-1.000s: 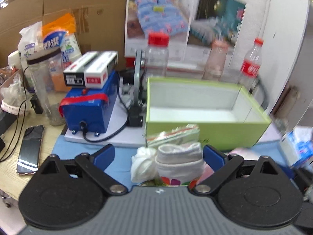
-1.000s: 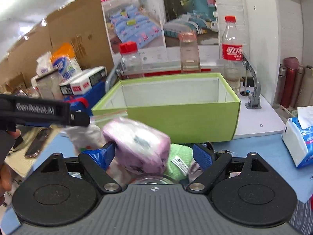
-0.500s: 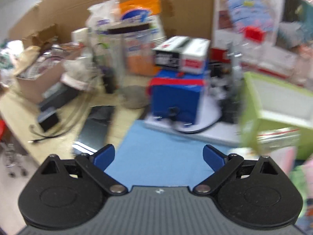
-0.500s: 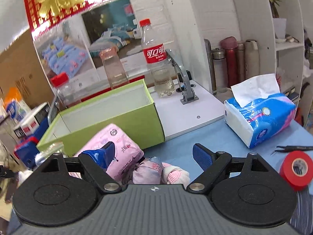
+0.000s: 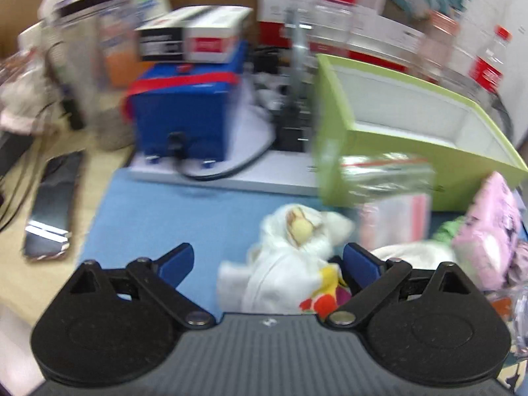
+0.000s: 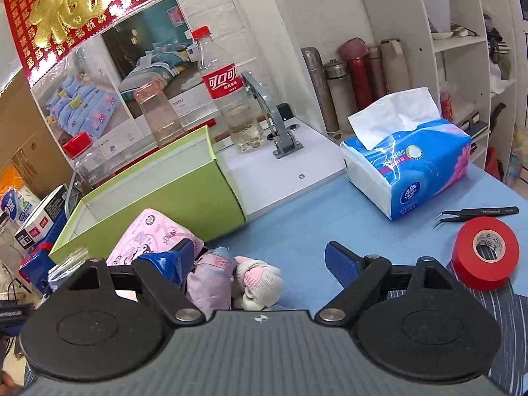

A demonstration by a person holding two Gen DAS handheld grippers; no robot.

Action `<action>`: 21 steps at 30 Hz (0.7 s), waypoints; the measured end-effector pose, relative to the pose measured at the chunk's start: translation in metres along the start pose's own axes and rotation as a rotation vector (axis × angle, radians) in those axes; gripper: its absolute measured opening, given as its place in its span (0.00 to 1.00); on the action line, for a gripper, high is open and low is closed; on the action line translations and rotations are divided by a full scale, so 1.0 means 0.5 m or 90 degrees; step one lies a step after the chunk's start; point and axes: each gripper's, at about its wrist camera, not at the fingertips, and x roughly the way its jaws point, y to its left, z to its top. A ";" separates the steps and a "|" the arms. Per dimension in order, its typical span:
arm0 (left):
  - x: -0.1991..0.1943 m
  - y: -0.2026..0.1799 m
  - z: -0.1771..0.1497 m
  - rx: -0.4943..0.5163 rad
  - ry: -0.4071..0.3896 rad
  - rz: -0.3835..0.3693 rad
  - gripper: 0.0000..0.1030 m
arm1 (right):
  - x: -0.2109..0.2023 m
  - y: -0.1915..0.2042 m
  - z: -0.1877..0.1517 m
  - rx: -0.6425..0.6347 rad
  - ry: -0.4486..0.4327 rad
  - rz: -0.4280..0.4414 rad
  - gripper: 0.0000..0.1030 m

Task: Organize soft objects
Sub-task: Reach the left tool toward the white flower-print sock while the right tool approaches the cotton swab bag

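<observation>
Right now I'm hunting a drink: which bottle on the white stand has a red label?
The tall red-capped bottle; the shorter bottle beside it is unlabelled.

1. blue mat (image 6: 307,231) covers the near part of the table; bare wood top (image 5: 19,264) shows at left w/ a phone (image 5: 52,204) flat on it.
2. on the mat, right wrist view: pink packet (image 6: 148,237) leaning by the green box (image 6: 158,194), pale purple bundle (image 6: 211,280) & pink-white sock roll (image 6: 260,280) touching each other, tissue pack (image 6: 412,168), red tape roll (image 6: 483,255), black tweezers (image 6: 478,213) just beside the tape.
3. left wrist view (blurry): white sock bundle (image 5: 293,264) on the mat, clear bag (image 5: 386,175) against the box front.
4. white platform (image 6: 280,165) behind the mat carries the box & a cola bottle (image 6: 231,99).
</observation>
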 end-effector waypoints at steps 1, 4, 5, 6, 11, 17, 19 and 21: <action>-0.003 0.019 -0.006 -0.001 -0.005 0.051 0.93 | 0.003 0.000 0.000 0.001 0.003 0.002 0.71; 0.004 0.085 -0.019 -0.012 0.007 0.187 0.93 | 0.005 -0.002 -0.003 0.008 0.007 0.015 0.71; -0.001 0.109 -0.022 -0.034 0.008 0.194 0.93 | 0.004 -0.002 -0.004 0.009 0.006 0.018 0.71; -0.011 0.130 -0.024 -0.056 0.004 0.191 0.93 | 0.002 -0.002 -0.005 0.008 0.004 0.020 0.71; -0.082 0.133 -0.016 -0.098 -0.063 0.107 0.93 | -0.006 -0.003 -0.004 0.001 0.001 0.013 0.71; -0.050 -0.017 0.009 0.059 -0.045 -0.048 0.93 | -0.029 -0.035 -0.017 0.005 0.006 -0.016 0.71; -0.017 -0.050 0.011 0.093 -0.029 -0.014 0.93 | -0.037 -0.049 -0.022 0.006 0.012 -0.016 0.71; 0.008 -0.048 0.009 0.099 -0.028 0.024 0.94 | -0.043 -0.057 -0.025 -0.002 0.019 -0.010 0.71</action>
